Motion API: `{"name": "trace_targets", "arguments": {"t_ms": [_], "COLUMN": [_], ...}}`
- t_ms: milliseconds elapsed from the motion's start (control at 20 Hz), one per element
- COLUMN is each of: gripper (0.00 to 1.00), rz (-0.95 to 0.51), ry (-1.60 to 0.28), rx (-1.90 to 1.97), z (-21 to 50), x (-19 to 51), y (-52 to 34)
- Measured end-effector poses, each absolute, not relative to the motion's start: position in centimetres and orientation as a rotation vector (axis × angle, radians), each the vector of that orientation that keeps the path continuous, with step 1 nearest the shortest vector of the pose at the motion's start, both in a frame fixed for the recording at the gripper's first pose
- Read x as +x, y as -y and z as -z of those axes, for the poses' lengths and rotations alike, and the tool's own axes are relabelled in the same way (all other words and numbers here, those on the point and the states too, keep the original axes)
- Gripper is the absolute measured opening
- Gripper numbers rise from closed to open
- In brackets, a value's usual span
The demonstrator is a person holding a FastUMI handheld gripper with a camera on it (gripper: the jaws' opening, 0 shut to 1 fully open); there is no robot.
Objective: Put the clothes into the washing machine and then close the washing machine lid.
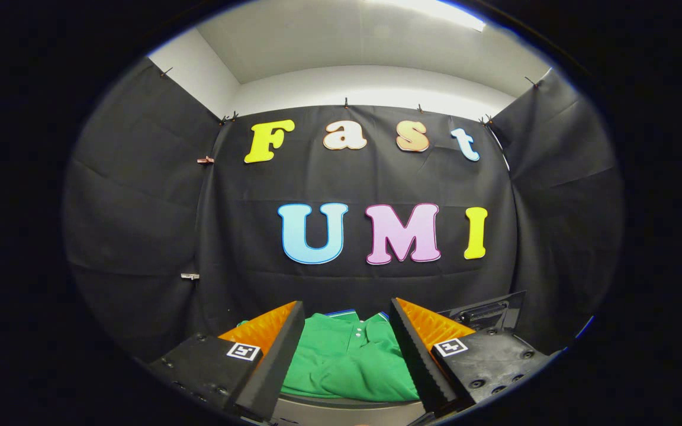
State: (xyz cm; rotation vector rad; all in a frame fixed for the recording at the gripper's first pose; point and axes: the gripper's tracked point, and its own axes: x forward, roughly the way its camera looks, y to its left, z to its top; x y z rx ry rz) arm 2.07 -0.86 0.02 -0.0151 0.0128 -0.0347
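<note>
One green polo shirt [347, 361] is the only garment in sight, lying folded just ahead of and below the claw [347, 355], seen through the gap between its two fingers [282, 349]. Claw is released: fingers spread wide, nothing pinched, neither one touching the fabric as far as I can tell.

Shirt sits on a pale surface, a strip of it visible at the near edge [347, 407]; cannot tell if that is a worktop or part of the washer. Dark panel with a slot [483, 310] beyond the right-hand finger, possibly the machine or its raised lid, too cut off to say.

Handling, my guess: light, soft, limp knit. It will sag and unfold when lifted, not slippery, not fragile. Best hold is probably a pinch through the stacked folds near the middle of the body, below the placket, so several layers come up together. The collar edge is thinner and likely to slip out.

Orientation: collar [356, 318] and button placket [359, 334] lie at the far end, pointing away from the claw toward the back cloth; hem end is nearest. Long axis runs roughly along the claw's forward direction, placket slightly skewed.
</note>
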Motion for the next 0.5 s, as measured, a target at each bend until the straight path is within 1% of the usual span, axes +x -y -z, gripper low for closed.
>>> {"name": "trace_targets", "arguments": {"t_ms": [150, 250, 350, 500], "gripper": [0.90, 0.91, 0.91, 0.91], "rz": [0.037, 0.044, 0.047, 0.039], "ry": [-0.014, -0.053, -0.126, -0.284], "rx": [-0.021, -0.021, -0.041, -0.060], "z": [0.0, 0.8, 2.6, 6.3], "x": [2.9, 3.8, 5.2, 7.2], "y": [1.0, 1.2, 1.3, 1.5]}}
